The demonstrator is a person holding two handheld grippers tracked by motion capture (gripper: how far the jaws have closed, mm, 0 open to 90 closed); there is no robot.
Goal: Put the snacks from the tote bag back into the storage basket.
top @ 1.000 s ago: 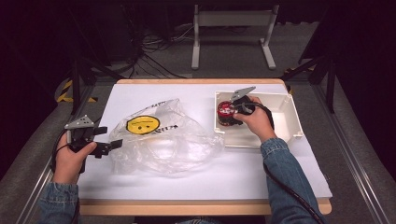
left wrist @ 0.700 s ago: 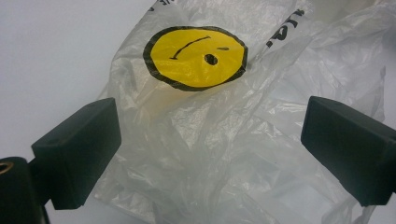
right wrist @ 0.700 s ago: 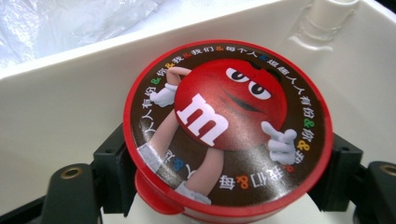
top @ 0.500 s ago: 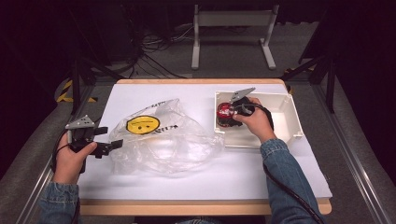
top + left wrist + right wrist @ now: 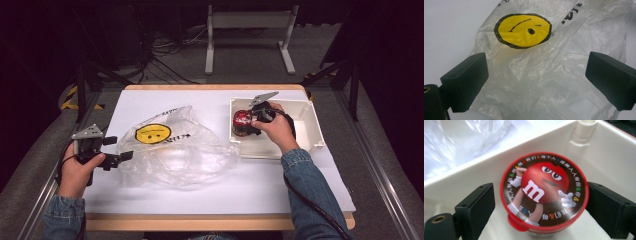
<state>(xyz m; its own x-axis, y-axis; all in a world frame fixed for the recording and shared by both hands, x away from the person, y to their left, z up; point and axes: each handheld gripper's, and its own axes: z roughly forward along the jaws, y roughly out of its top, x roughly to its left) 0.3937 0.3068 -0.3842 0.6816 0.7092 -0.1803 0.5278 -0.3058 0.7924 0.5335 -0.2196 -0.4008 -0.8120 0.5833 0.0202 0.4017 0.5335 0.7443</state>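
Left hand-held gripper (image 5: 114,148) held low at the left edge of the white surface (image 5: 200,195), jaws spread wide and empty. Just ahead of it, touching or nearly touching its tips: a crumpled clear plastic bag (image 5: 175,152) with a yellow smiley print (image 5: 522,30) facing up. In the left gripper view, bag film lying between and beyond the two black jaws, neither one pressing it.

Right hand-held gripper (image 5: 537,202) reaching into the left end of a shallow white tray (image 5: 305,142) at the right side of the surface. Inside that tray, against its left wall: a small round container with a red-rimmed lid (image 5: 544,192) showing a red candy character. Jaws set on either side of the lid, a gap visible at the left jaw, the right one close, possibly touching; not clenched on it, apparently. Tray and bag just beside each other.
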